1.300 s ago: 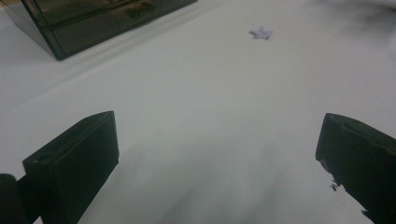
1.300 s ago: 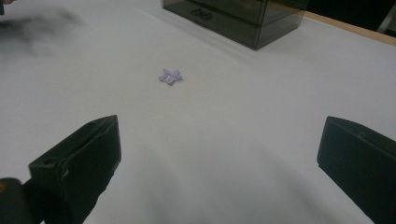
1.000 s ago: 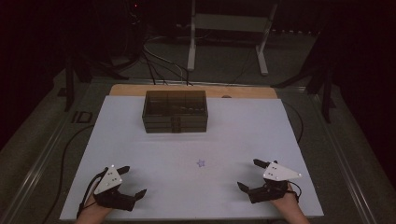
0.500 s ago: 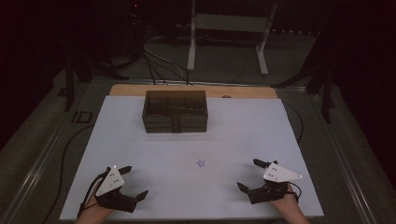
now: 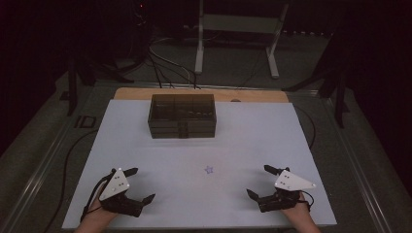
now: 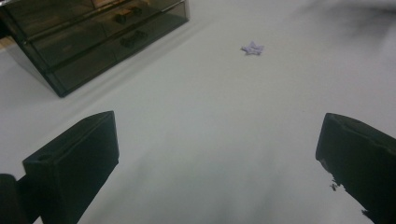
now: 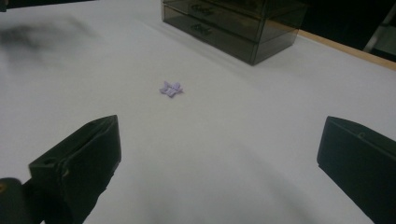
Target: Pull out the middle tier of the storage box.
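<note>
Both tongs are held released, jaws spread wide with nothing between them: the left tongs (image 5: 137, 187) are seen at about seven o'clock on the white tabletop (image 5: 252, 136), the right tongs (image 5: 262, 183) at about five o'clock. Compared with the pictures from a moment before, almost nothing has changed; the left tongs have been shifted only slightly along the near edge, and the right tongs are found where they were. From this it is judged that the work has not really been started and that both hands are still being readied. A small purple star (image 5: 209, 170) is seen lying flat between the two tongs, a little nearer the middle of the tabletop, at roughly twelve o'clock from the near edge's centre; it is touched by neither. In the left gripper view the star (image 6: 252, 48) is seen ahead and towards one o'clock, and in the right gripper view the star (image 7: 171, 88) ahead and towards eleven o'clock. A dark see-through drawer box (image 5: 181, 115) is set at twelve o'clock near the far edge, well apart from the star, its drawers apparently closed. A reach towards the star is judged the likely next move.
</note>
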